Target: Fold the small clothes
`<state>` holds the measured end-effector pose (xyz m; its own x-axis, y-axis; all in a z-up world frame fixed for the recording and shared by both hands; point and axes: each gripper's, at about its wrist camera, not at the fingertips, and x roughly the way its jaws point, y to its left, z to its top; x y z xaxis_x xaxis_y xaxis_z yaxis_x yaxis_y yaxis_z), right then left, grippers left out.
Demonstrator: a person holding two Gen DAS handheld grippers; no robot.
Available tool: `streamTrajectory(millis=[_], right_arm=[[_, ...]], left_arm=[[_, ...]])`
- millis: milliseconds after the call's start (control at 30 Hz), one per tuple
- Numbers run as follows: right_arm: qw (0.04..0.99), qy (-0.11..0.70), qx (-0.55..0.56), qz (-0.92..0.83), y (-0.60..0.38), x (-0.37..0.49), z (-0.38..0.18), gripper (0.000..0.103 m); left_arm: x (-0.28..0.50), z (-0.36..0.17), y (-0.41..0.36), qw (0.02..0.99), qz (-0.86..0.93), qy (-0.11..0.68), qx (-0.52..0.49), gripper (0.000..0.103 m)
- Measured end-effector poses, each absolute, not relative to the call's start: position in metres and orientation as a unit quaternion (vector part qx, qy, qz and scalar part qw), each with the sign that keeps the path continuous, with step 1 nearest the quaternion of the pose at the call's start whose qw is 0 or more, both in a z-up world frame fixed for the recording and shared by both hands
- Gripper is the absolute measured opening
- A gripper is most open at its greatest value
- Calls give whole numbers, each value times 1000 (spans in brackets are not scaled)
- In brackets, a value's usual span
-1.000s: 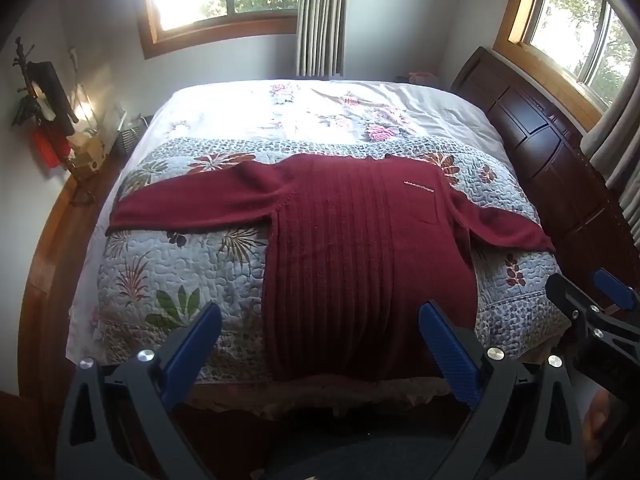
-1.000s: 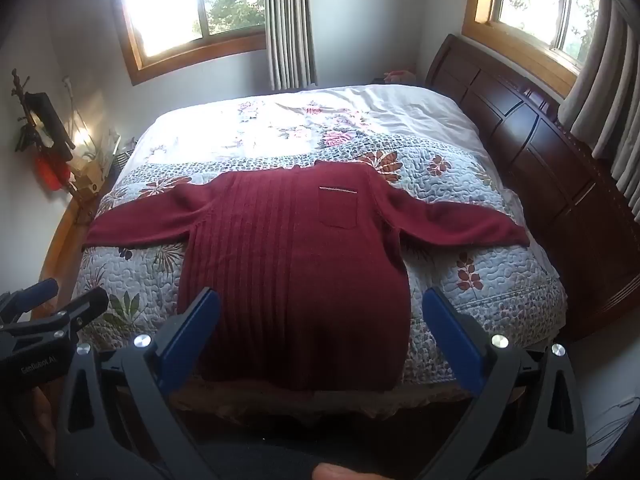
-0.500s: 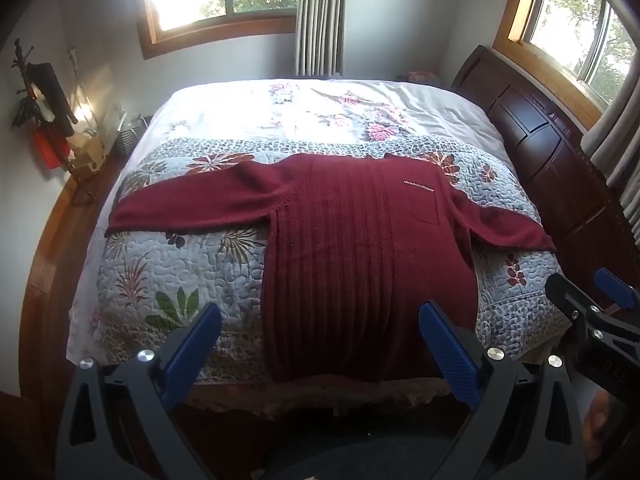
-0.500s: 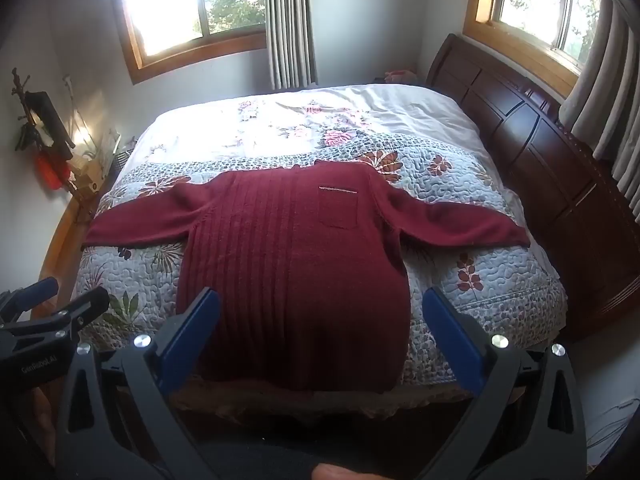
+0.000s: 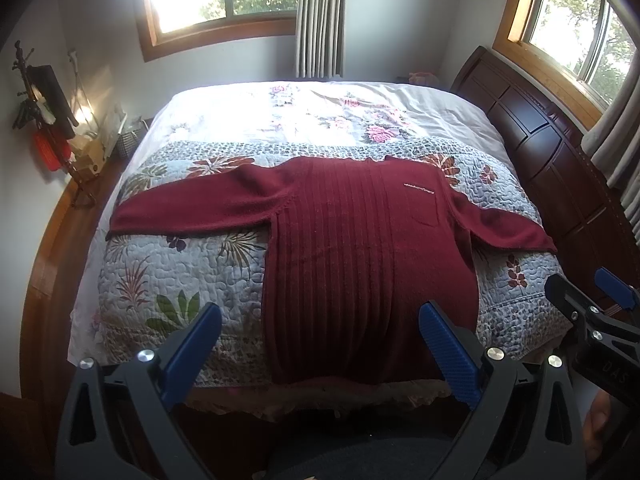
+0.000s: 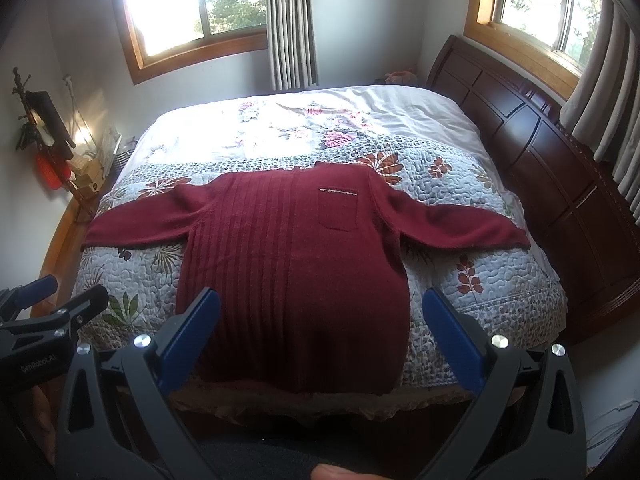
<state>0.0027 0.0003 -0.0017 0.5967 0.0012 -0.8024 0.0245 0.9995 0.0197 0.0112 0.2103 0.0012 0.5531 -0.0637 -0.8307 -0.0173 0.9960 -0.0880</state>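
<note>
Lying flat and face up on the quilted floral bedspread (image 5: pixel 168 280) at the foot end of the bed (image 6: pixel 400 104): a dark red knitted sweater (image 5: pixel 360 264), sleeves spread straight out to either side, hem reaching the near edge of the mattress. Showing vertical raised ribs down the middle and one half of the sweater's front, smoother knit on the other half, with a square chest pocket (image 6: pixel 338 210) topped by a pale stitched band. Beyond the sweater's collar, spreading toward the far window (image 6: pixel 192 4): a smooth white sheet (image 5: pixel 320 112) printed with pink flowers. Running along the sleeve on the headboard side: a dark, glossy panelled wooden headboard (image 6: pixel 540 148). Hanging between the windows past the sweater: pleated grey curtains (image 5: pixel 320 16).

Hovering short of the sweater's hem, touching nothing: left hand-held gripper (image 5: pixel 320 344), black frame, blue textured pads (image 5: pixel 448 348) standing wide apart. Hovering likewise just before the hem: right hand-held gripper (image 6: pixel 320 336), pads equally wide apart, nothing between them. Each gripper showing at the edge of the other's view, beside the sweater's lower corners.
</note>
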Motion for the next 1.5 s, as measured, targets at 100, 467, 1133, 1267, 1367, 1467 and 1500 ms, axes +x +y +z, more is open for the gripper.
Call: streamTrajectory(millis=[100, 467, 1133, 1267, 1367, 1467, 1500], right_arm=[[893, 449, 15, -6, 0, 3, -2, 100], [894, 447, 12, -3, 0, 7, 3, 100], [893, 449, 14, -4, 1, 9, 0, 100], [893, 450, 16, -5, 0, 10, -2, 100], [892, 451, 17, -7, 0, 12, -3, 100], [892, 451, 17, -6, 0, 12, -3, 100], [892, 451, 17, -6, 0, 12, -3, 100]], left_arm=[[11, 1, 210, 880, -13, 472, -43, 99], [13, 6, 210, 884, -11, 466, -39, 99], [16, 5, 211, 884, -12, 466, -37, 99], [18, 4, 212, 883, -13, 467, -35, 99], [21, 4, 212, 883, -13, 468, -34, 99], [23, 3, 210, 883, -14, 469, -33, 99], [23, 3, 210, 883, -14, 468, -33, 99]])
